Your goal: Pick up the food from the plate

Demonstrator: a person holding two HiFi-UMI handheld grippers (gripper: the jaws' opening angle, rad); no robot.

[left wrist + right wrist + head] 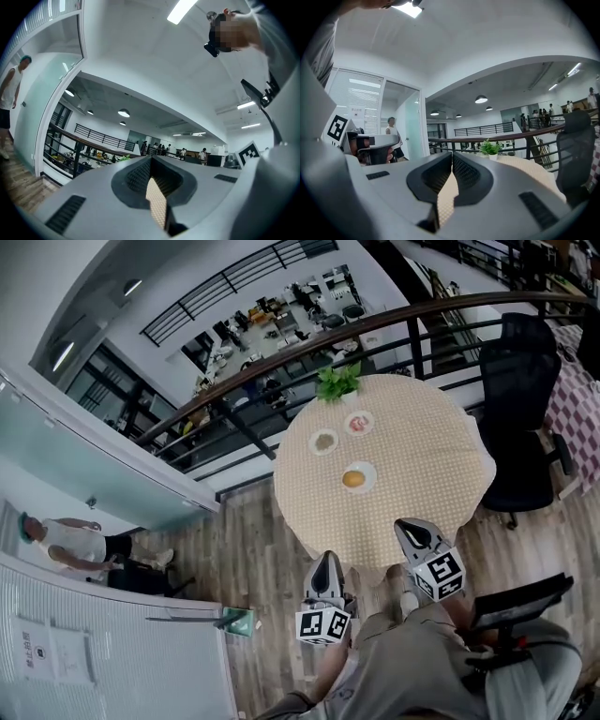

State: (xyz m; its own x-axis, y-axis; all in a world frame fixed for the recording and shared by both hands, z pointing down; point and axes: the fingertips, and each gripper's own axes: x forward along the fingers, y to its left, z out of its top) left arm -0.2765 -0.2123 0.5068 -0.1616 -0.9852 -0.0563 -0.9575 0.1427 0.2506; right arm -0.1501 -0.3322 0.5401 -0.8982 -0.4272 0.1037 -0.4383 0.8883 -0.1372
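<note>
1. Nearest the camera, short of the table's [422, 456] near edge, the left gripper [326, 559] is held over the wooden floor. Its jaws are seen pressed together in the left gripper view, with nothing between them.
2. Just to the right of it, at the table's near edge, the right gripper [406, 524] is held with its tip over the rim of the cloth. Its jaws are likewise closed on nothing, as its own view shows.
3. On the table, nearest that same edge, a white plate [370, 472] is set, and an orange, rounded piece of food [353, 479] lies in its middle, well apart from both grippers.
4. Further in on the table, a second plate [313, 437] with something brownish is placed on the left, and a third plate [348, 416] with something pinkish just beyond it.
5. At the table's far edge a small green plant [337, 382] is stood.
6. To the right of the table a black office chair [514, 399] is placed.
7. Beyond the table a dark railing [281, 357] is run, and far to the table's left a person [80, 542] is seen by a glass partition.
</note>
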